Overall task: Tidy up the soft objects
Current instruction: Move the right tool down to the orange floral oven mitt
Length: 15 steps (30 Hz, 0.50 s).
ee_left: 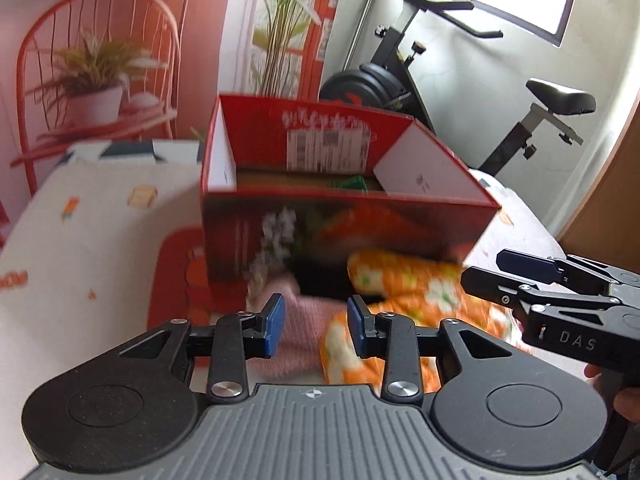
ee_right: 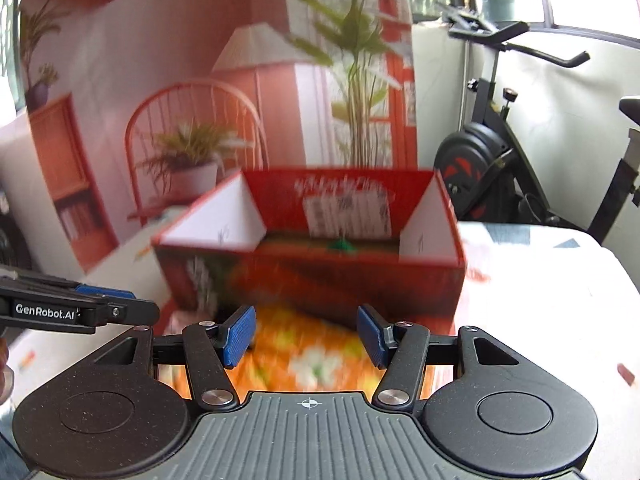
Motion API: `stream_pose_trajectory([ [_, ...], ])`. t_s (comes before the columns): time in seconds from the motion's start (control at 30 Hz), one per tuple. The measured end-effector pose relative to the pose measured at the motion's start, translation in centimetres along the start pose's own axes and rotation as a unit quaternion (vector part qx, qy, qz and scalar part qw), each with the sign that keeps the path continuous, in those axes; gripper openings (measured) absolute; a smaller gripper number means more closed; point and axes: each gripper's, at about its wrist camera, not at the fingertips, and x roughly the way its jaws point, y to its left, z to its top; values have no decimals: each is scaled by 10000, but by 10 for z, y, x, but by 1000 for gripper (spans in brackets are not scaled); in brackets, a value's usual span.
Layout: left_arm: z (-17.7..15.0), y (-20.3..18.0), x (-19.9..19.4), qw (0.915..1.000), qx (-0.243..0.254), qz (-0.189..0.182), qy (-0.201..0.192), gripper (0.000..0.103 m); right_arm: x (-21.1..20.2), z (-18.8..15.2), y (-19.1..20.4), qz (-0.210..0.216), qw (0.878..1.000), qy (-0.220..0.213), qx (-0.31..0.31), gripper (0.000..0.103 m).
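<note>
An open red box [ee_left: 344,216] [ee_right: 312,276] stands on the table with a small green thing [ee_left: 352,182] [ee_right: 340,246] on its floor. In front of it lie an orange flowered cloth [ee_left: 404,276] [ee_right: 316,360] and a pink knitted cloth [ee_left: 300,328]. My left gripper [ee_left: 316,326] is open just above the pink cloth, with nothing pinched between its blue pads. My right gripper [ee_right: 306,336] is open over the orange cloth, its pads clear of it. Each gripper shows in the other's view: the right gripper [ee_left: 500,272] beside the orange cloth, the left gripper [ee_right: 120,304] at the left edge.
The table wears a white cover [ee_left: 80,240] [ee_right: 540,280] with small coloured prints. Behind it hangs a printed backdrop [ee_left: 120,40] showing a chair and plants. An exercise bike [ee_left: 440,72] [ee_right: 500,152] stands at the back right. A hand [ee_left: 624,396] holds the right gripper.
</note>
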Motion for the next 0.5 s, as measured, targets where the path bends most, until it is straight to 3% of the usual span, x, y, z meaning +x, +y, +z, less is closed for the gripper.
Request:
stream_pose_trajectory([
  [0.17,-21,3,11,9989,-286,-232,300,36,-2,-24,-5,-123,9993,231,253,53],
  [0.37,-28,0,19,9981,-365,-300,396,36,-3,-37,-28,-458,9963,332,643,54],
  [0.5,-38,-10,21,9984,-192,-313,439,36,-3,-41,-40,-510,9943,381,858,54],
])
